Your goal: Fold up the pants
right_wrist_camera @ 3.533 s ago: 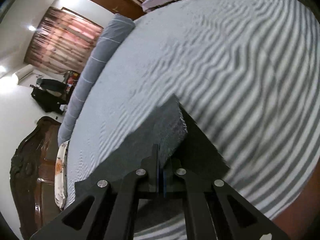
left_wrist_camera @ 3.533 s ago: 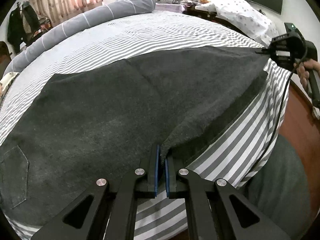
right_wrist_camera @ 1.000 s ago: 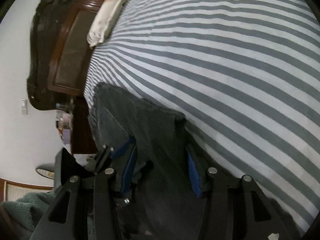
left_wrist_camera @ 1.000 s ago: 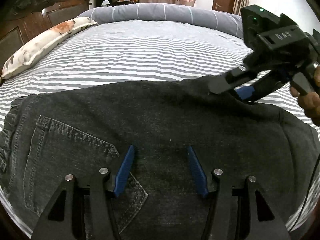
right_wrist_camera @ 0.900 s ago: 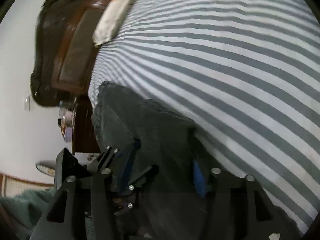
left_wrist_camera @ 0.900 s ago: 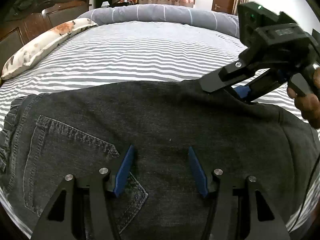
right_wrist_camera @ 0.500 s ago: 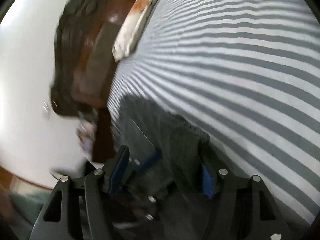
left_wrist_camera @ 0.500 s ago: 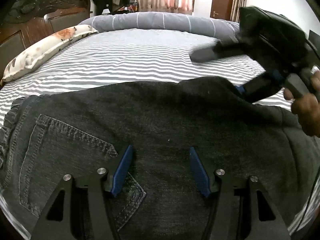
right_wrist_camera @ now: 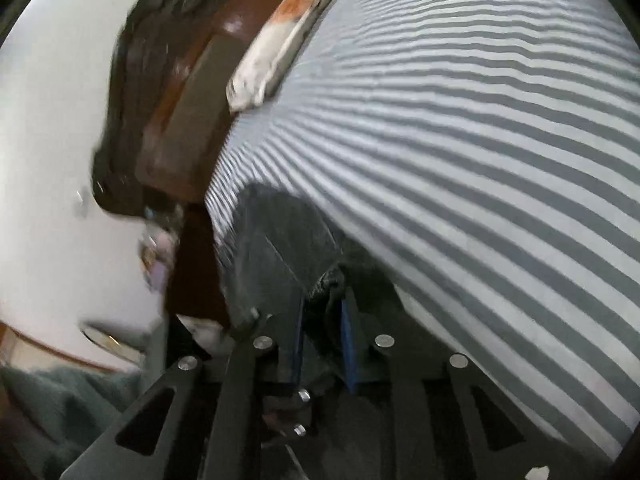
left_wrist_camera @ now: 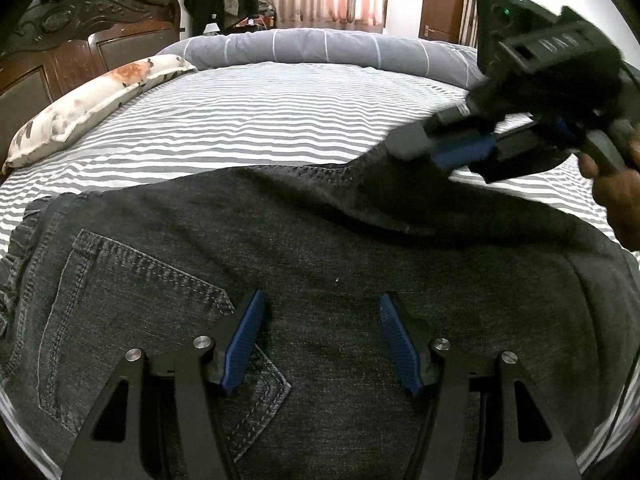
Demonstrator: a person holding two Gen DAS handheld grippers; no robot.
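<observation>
Right now your dark grey pants (left_wrist_camera: 320, 248) lie spread across the near part of the striped bed sheet (left_wrist_camera: 256, 120), seat side up, with a stitched back pocket (left_wrist_camera: 132, 312) toward the left of the left wrist view and the waistband bunched at the far left edge. Your left gripper (left_wrist_camera: 320, 336) sits low over the seat of the pants, its jaws standing apart with only flat denim under the gap; the blue pads (left_wrist_camera: 244, 336) squeeze nothing. The left pad lies right over the corner of the pocket.

Your right gripper (left_wrist_camera: 416, 146) comes in from the upper right of that view, your hand (left_wrist_camera: 616, 192) wrapped on its handle. Its jaws have just been closing, and a fold of the pants' far edge is caught between them: the cloth rises from the sheet in a peak up to the tips. From the right wrist camera, which is blurred, you see the same bunch of dark fabric pinched between the two blue pads (right_wrist_camera: 348, 340), narrow gap, cloth filling it.

Beyond the pants, a floral pillow (left_wrist_camera: 92, 108) rests along the left edge of the bed beside the carved wooden headboard (left_wrist_camera: 80, 48), and a long grey bolster (left_wrist_camera: 320, 50) runs across the far side
</observation>
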